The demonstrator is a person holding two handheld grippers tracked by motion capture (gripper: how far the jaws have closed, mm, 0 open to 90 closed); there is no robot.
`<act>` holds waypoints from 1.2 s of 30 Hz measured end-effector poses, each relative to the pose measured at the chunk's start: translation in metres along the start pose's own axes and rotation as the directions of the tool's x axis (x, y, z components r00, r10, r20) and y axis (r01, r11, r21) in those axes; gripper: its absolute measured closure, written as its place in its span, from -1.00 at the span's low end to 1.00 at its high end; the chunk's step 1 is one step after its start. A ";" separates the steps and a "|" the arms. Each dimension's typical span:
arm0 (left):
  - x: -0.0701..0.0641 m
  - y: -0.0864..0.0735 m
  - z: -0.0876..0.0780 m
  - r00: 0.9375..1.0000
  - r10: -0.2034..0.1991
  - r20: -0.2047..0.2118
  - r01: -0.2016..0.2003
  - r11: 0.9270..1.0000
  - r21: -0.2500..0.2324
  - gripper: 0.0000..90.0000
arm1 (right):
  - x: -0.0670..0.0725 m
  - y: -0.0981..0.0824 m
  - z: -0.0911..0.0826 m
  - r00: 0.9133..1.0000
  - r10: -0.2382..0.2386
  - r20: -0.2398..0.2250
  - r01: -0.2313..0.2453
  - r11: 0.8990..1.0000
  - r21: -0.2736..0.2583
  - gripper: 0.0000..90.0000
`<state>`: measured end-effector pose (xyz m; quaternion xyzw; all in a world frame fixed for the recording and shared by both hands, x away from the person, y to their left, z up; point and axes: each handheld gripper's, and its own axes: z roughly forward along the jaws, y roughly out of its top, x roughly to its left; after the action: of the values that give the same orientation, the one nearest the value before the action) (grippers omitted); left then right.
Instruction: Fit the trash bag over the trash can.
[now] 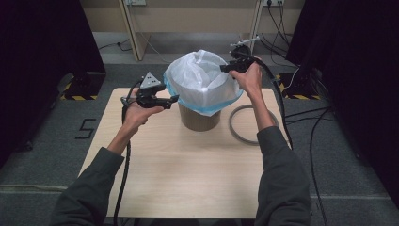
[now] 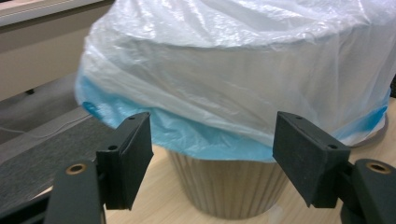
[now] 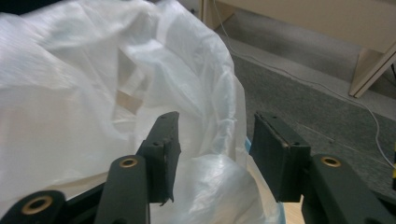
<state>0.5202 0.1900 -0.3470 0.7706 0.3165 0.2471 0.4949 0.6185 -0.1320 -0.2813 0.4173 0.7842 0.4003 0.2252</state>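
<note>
A wooden table (image 1: 188, 174) carries a brown ribbed bin (image 1: 199, 120) near its far edge, lined with a white plastic bag (image 1: 200, 75) whose blue-edged skirt is folded down over the rim. A grey ring (image 1: 234, 128) lies on the table just right of the bin. The left gripper (image 1: 173, 99) sits just left of the bin at the bag's skirt, jaws spread wide with nothing between them. The right gripper (image 1: 225, 68) is at the bag's upper right edge, jaws parted, the bag's raised edge between them but not pinched.
</note>
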 end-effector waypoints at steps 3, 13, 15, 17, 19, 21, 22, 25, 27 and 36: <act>-0.001 0.000 0.006 0.999 -0.018 0.036 0.019 1.000 -0.015 -0.41 | 0.003 -0.002 -0.009 1.000 0.002 -0.027 -0.003 1.000 -0.021 0.11; 0.002 -0.005 0.011 0.997 0.021 0.079 -0.023 1.000 0.018 0.38 | 0.006 -0.009 -0.021 0.999 -0.033 -0.024 0.032 0.999 -0.043 0.09; 0.003 -0.007 0.011 0.997 0.025 0.067 -0.027 0.999 0.027 0.70 | 0.007 -0.009 -0.022 0.999 -0.034 -0.028 0.032 0.998 -0.046 0.09; 0.002 -0.010 0.013 0.998 0.021 0.059 -0.023 0.999 0.035 0.91 | 0.007 -0.009 -0.022 0.999 -0.033 -0.027 0.031 0.998 -0.053 0.10; 0.001 -0.014 0.016 0.998 0.052 0.047 -0.054 0.997 0.060 0.99 | 0.008 -0.010 -0.021 0.999 -0.036 -0.027 0.035 0.998 -0.048 0.10; 0.000 -0.020 0.019 0.997 0.061 0.046 -0.065 0.995 0.079 0.99 | 0.009 -0.010 -0.022 0.999 -0.038 -0.030 0.036 0.998 -0.048 0.11; 0.000 -0.026 0.022 0.997 0.066 0.047 -0.070 0.993 0.094 0.99 | 0.009 -0.010 -0.021 0.999 -0.042 -0.028 0.040 0.998 -0.050 0.11; 0.000 -0.040 0.027 0.996 0.078 0.036 -0.082 0.988 0.134 0.99 | 0.010 -0.012 -0.021 0.999 -0.046 -0.023 0.045 0.998 -0.042 0.11; 0.002 -0.050 0.030 0.997 0.067 0.031 -0.071 0.986 0.154 0.99 | 0.010 -0.012 -0.020 0.999 -0.050 -0.020 0.049 0.998 -0.040 0.11; 0.004 -0.053 0.019 0.999 0.044 0.029 -0.047 0.991 0.126 0.82 | 0.007 -0.014 -0.022 1.000 -0.019 -0.015 0.018 0.999 -0.052 0.10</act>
<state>0.5231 0.1980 -0.4031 0.8106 0.3073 0.2278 0.4435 0.5933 -0.1405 -0.2797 0.4011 0.7790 0.4217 0.2333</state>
